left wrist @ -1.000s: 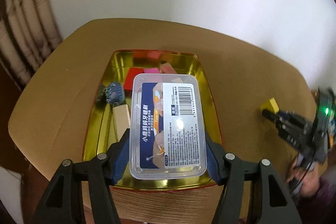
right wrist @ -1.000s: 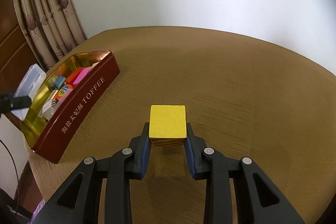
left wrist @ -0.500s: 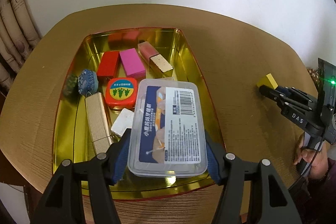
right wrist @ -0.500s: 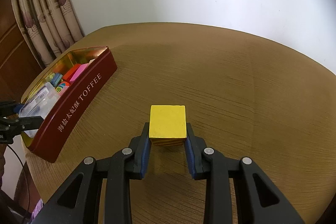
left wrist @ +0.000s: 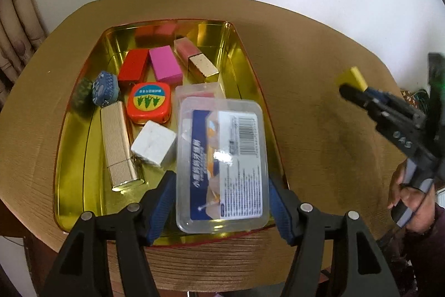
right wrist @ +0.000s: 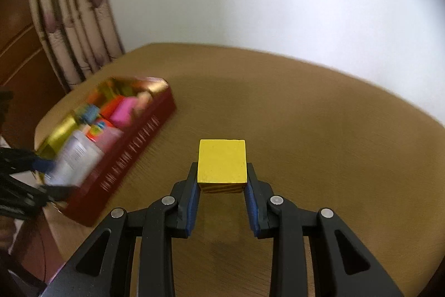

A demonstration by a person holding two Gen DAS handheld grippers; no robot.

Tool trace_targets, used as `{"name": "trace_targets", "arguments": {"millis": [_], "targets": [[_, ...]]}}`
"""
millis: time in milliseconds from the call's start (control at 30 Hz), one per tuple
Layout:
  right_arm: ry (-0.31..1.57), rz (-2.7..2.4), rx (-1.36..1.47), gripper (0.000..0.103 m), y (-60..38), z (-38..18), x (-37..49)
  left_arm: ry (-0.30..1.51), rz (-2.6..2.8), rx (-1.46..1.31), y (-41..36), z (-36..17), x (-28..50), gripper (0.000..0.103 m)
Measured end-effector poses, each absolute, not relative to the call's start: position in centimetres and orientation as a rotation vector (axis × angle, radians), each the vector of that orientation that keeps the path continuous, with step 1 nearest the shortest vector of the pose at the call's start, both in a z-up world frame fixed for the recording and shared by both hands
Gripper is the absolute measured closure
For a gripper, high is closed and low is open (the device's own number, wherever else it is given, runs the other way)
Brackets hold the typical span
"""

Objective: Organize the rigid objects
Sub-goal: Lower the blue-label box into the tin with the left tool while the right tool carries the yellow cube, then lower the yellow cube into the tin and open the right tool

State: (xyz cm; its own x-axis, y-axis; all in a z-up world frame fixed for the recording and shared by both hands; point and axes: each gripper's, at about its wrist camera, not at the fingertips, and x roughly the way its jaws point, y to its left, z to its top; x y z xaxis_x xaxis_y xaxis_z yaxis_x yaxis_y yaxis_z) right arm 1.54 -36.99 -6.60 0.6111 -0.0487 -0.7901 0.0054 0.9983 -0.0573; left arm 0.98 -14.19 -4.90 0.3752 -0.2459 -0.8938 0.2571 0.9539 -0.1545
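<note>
A clear plastic box (left wrist: 222,146) with a printed label lies in the right side of the gold tin (left wrist: 244,68), its far end propped on a red item. My left gripper (left wrist: 222,177) straddles its near end. The jaws are opening, and a thin gap shows along each blue pad. My right gripper (right wrist: 222,180) is shut on a yellow block (right wrist: 222,160) and holds it above the brown table. The left wrist view shows that block (left wrist: 354,77) at the far right. The tin's red wall (right wrist: 130,149) is blurred at the left of the right wrist view.
The tin also holds a red block (left wrist: 133,68), a pink block (left wrist: 165,67), an orange tape measure (left wrist: 148,102), a white cube (left wrist: 154,142) and a ribbed silver bar (left wrist: 116,141). A person's hand (left wrist: 411,202) grips the right tool. A curtain (right wrist: 72,18) hangs behind the table.
The left gripper came down over the tin and the box settled inside it as the pads eased apart. The right gripper lifted the yellow block off the table and swung towards the tin.
</note>
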Motion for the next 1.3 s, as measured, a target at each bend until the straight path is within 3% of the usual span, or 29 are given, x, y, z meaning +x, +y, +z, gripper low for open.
{"name": "trace_targets", "arguments": {"millis": [267, 967, 1133, 1300], "targets": [[0.891, 0.110, -0.063, 0.075, -31.6, -4.2, 4.7, 1.164, -0.374, -0.155, -11.7, -4.4, 1.2, 0.036], [1.054, 0.268, -0.100, 0.075, -21.8, -10.1, 13.1, 0.984, -0.135, -0.105, -7.5, -1.3, -0.3, 0.036], [1.067, 0.254, -0.075, 0.072, -21.7, -11.1, 13.6, 0.976, -0.107, -0.096, -6.8, -1.7, 0.1, 0.036], [1.052, 0.240, -0.058, 0.062, -21.7, -10.9, 13.4, 0.979, -0.109, -0.137, -5.7, -1.8, 0.1, 0.036]]}}
